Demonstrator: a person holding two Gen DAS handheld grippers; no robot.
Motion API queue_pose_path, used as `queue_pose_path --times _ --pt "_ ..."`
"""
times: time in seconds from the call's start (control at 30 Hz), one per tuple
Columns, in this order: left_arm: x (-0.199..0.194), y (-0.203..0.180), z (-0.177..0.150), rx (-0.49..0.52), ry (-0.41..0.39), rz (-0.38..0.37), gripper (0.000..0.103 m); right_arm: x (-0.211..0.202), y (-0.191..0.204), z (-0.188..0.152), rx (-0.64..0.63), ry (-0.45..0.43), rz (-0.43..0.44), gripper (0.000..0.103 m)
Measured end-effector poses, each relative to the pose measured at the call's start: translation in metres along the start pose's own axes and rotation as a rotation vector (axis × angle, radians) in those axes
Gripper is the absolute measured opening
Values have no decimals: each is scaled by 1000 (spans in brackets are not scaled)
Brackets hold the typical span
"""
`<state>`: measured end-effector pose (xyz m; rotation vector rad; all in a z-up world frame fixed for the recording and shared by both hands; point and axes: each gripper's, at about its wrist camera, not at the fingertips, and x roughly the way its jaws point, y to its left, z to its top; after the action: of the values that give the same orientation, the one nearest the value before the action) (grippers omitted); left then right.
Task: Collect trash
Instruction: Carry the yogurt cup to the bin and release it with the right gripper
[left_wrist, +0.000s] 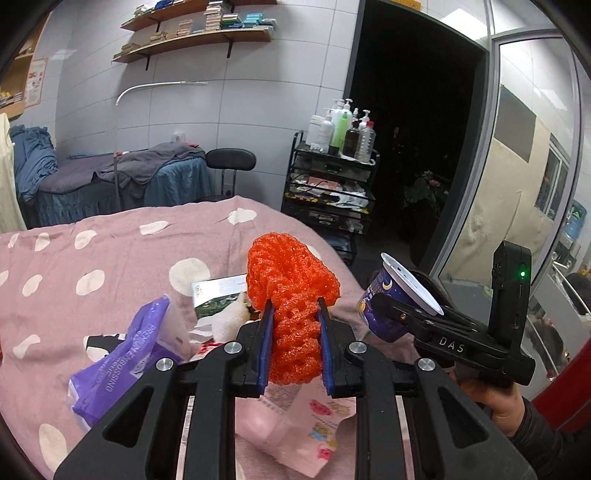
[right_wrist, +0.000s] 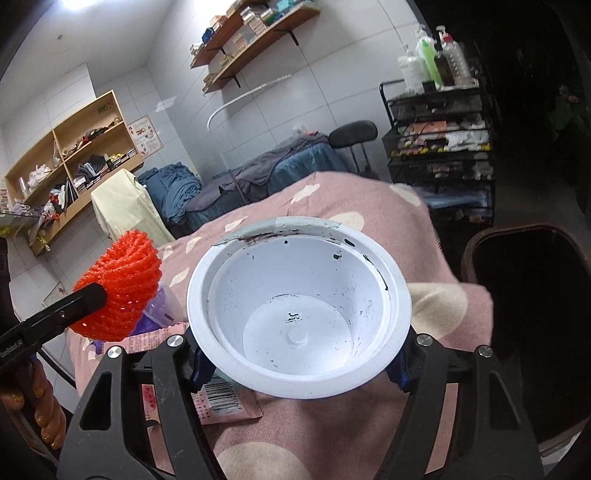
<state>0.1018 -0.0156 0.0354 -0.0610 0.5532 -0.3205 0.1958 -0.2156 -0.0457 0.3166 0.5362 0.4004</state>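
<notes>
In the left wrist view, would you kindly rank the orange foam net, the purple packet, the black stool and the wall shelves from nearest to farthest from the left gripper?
1. orange foam net, between the left gripper fingers.
2. purple packet, lower left on the bed.
3. black stool, beyond the bed.
4. wall shelves, top, on the far wall.

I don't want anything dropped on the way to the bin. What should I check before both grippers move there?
1. Left gripper shut on the orange net: ok.
2. Right gripper shut on the cup: ok.
3. Cup empty, nothing to spill: ok, only dark flecks inside.
4. Bin open: ok, dark opening shows at the right of the bed.
5. Room inside the bin: cannot tell, too dark.
6. All trash collected: not ok; purple wrapper and pink packet lie on the bed.
</notes>
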Motion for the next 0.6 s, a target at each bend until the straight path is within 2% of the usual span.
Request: queue_pose_path --times 0.2,0.37,0.6 --pt "2 -28 0 41 -14 -81 21 -38 -15 3 18 -66 -65 71" --pt "18 -56 -3 87 10 -161 21 -59 -45 3 35 -84 -189 71" --pt "46 -90 -8 140 64 -264 21 -65 -116 -4 129 8 -419 71"
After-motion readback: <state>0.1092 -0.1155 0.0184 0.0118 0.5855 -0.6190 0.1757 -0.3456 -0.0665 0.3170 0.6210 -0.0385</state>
